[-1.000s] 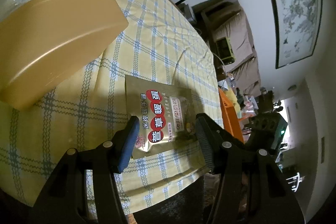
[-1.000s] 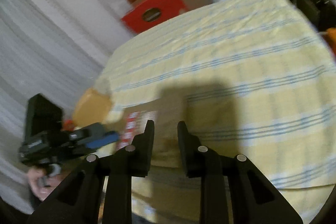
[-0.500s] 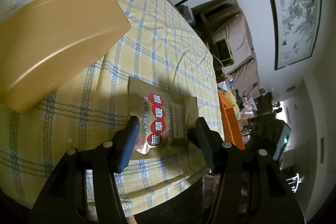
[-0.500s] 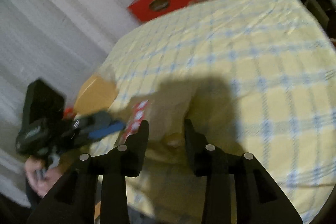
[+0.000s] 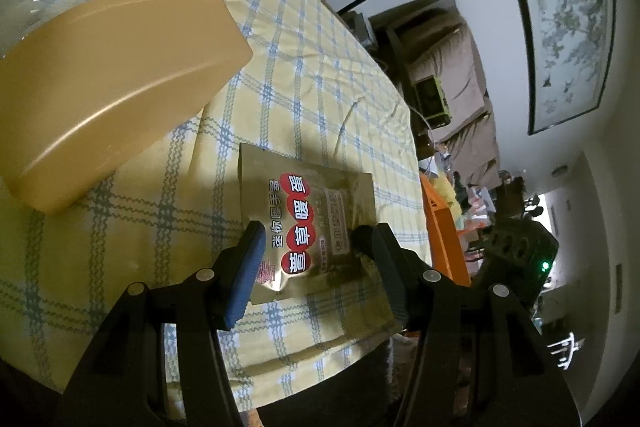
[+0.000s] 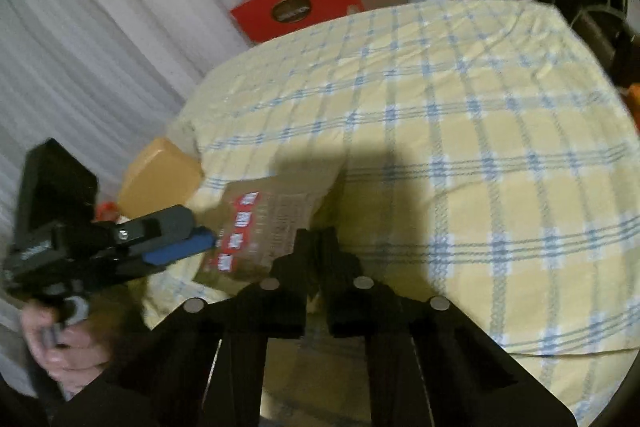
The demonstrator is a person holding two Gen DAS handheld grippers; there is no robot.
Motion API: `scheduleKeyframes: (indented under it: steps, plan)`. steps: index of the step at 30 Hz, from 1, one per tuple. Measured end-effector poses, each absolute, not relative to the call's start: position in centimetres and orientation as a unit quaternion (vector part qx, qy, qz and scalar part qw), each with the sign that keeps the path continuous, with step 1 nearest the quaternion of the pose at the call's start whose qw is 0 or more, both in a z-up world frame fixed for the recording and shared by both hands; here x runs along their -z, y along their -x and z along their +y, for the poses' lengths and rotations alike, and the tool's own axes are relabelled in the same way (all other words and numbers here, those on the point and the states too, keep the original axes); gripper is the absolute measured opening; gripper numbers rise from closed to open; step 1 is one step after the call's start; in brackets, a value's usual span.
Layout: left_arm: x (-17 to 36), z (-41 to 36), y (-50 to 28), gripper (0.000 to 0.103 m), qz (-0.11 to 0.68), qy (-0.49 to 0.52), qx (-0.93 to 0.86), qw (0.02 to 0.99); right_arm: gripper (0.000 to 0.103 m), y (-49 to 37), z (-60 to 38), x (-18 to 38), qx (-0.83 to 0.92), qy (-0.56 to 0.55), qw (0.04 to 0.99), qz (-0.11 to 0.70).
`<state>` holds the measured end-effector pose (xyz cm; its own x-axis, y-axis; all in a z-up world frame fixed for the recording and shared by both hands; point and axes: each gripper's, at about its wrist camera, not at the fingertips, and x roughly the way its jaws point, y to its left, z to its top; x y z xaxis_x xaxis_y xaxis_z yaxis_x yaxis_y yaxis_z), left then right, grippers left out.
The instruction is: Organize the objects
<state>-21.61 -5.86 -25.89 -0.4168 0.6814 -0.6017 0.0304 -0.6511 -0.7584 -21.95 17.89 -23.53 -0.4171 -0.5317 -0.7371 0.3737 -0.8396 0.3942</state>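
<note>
We judge the organizing barely begun: our right gripper (image 6: 318,247) has its jaws pinched together on the near edge of the gold hand-warmer packet (image 5: 308,231), which lies flat on the yellow checked tablecloth (image 5: 304,75) near its edge. Our left gripper (image 5: 316,259) hangs half-wide over the packet, holding nothing. The tan lidded container (image 5: 108,75) beside it holds nothing we can see

A flat gold foil packet (image 5: 308,223) lies face up on a yellow cloth with blue checks, near the table's edge. Red round labels with white Chinese characters run down its front beside a pale printed panel. A tan, curved-sided plastic container (image 5: 108,75) rests on the same cloth nearby, apart from it.
</note>
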Motion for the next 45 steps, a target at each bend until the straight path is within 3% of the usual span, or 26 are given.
scheduleKeyframes:
  steps: [3, 7, 13, 16, 20, 31, 40, 45]
  plan:
    - [25.6, -6.3, 21.6, 0.053, -0.355, 0.506, -0.758, 0.205, 0.000, 21.6, 17.2, 23.4, 0.852, -0.460, 0.243, -0.063]
    - [24.7, -8.4, 21.1, 0.057, -0.347, 0.490, -0.789, 0.134, 0.000, 21.6, 18.1, 23.7, 0.844, -0.463, 0.250, -0.101]
    - [24.9, -6.6, 21.2, 0.057, -0.317, 0.508, -0.784, 0.165, 0.000, 19.9, 19.8, 22.3, 0.839, -0.456, 0.264, -0.139]
    - [25.2, -4.9, 21.3, 0.048, -0.311, 0.520, -0.772, 0.190, 0.000, 19.1, 19.6, 21.7, 0.837, -0.454, 0.273, -0.135]
    - [24.9, -4.6, 21.3, 0.048, -0.313, 0.521, -0.770, 0.194, 0.000, 18.8, 18.5, 21.4, 0.845, -0.456, 0.263, -0.100]
    - [24.8, -3.0, 21.4, 0.048, -0.325, 0.535, -0.739, 0.250, 0.000, 18.5, 18.0, 22.4, 0.835, -0.469, 0.271, -0.096]
    - [23.4, -5.4, 20.0, 0.048, -0.291, 0.539, -0.765, 0.198, 0.000, 13.4, 20.7, 20.8, 0.843, -0.463, 0.258, -0.088]
    - [23.8, -3.8, 19.6, 0.048, -0.264, 0.562, -0.754, 0.215, 0.000, 13.7, 22.7, 21.3, 0.843, -0.476, 0.233, -0.087]
